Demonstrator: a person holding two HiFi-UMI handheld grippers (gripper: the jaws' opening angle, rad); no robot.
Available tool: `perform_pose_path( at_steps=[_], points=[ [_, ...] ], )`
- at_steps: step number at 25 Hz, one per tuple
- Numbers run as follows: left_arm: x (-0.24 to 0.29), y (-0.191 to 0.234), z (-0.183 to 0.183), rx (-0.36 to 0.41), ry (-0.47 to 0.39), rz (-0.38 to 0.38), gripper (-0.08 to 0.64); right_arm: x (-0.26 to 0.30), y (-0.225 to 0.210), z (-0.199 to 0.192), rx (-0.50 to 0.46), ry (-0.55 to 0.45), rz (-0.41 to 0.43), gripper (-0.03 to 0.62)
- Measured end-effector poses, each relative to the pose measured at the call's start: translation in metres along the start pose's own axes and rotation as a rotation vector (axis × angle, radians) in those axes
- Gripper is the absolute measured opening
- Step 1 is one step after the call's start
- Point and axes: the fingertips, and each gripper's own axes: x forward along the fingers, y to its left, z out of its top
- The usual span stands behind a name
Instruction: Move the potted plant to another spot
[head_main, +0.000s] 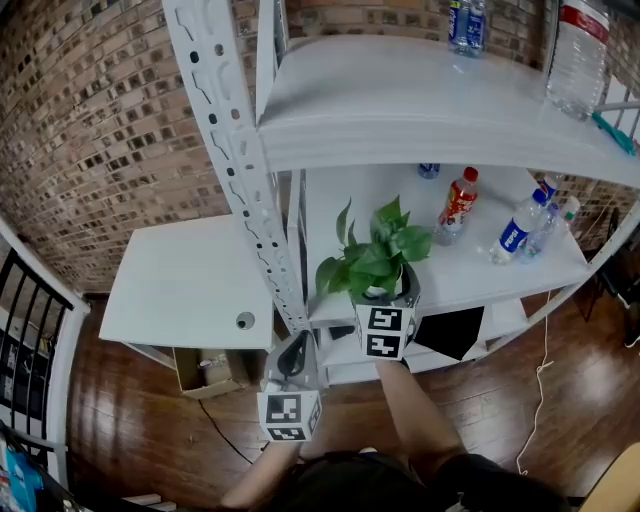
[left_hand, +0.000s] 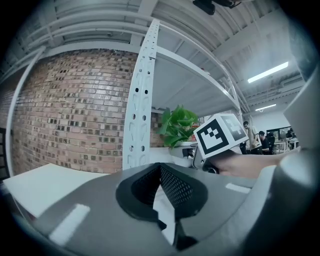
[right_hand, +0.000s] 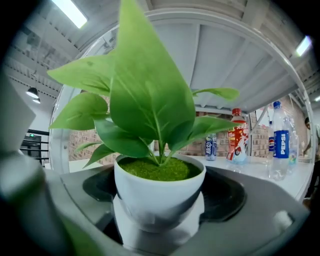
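The potted plant (head_main: 375, 262), green leaves in a small white pot, stands at the front edge of the white middle shelf (head_main: 480, 275). My right gripper (head_main: 388, 296) reaches in level, and its jaws stand wide with the pot (right_hand: 157, 195) between them, both dark pads against its sides. White shelf surface shows under the pot. My left gripper (head_main: 293, 358) hangs lower left, just in front of the shelf's upright post (head_main: 245, 180), shut with nothing in it. From the left gripper view (left_hand: 160, 185) the plant (left_hand: 177, 125) shows to the right of the post.
Further back on the same shelf stand a red-labelled bottle (head_main: 458, 205) and blue-labelled bottles (head_main: 517, 228). A large water bottle (head_main: 578, 50) is on the shelf above. A white side table (head_main: 180, 280) sits left of the post, a cardboard box (head_main: 205, 368) under it.
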Motion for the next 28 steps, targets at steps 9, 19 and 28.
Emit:
perform_pose_path(
  at_steps=[9,19,28],
  points=[
    [-0.001,-0.006,0.000,0.000,0.000,-0.018,0.015,-0.034,-0.007,-0.002,0.043,-0.016,0.009,0.488],
    [-0.007,-0.040,0.001,0.035,-0.024,-0.056,0.015,-0.093,0.012,-0.009,0.018,-0.016,0.081,0.486],
    [-0.032,-0.008,-0.007,0.011,-0.025,0.042,0.015,-0.134,0.055,-0.025,0.007,0.000,0.164,0.486]
  ],
)
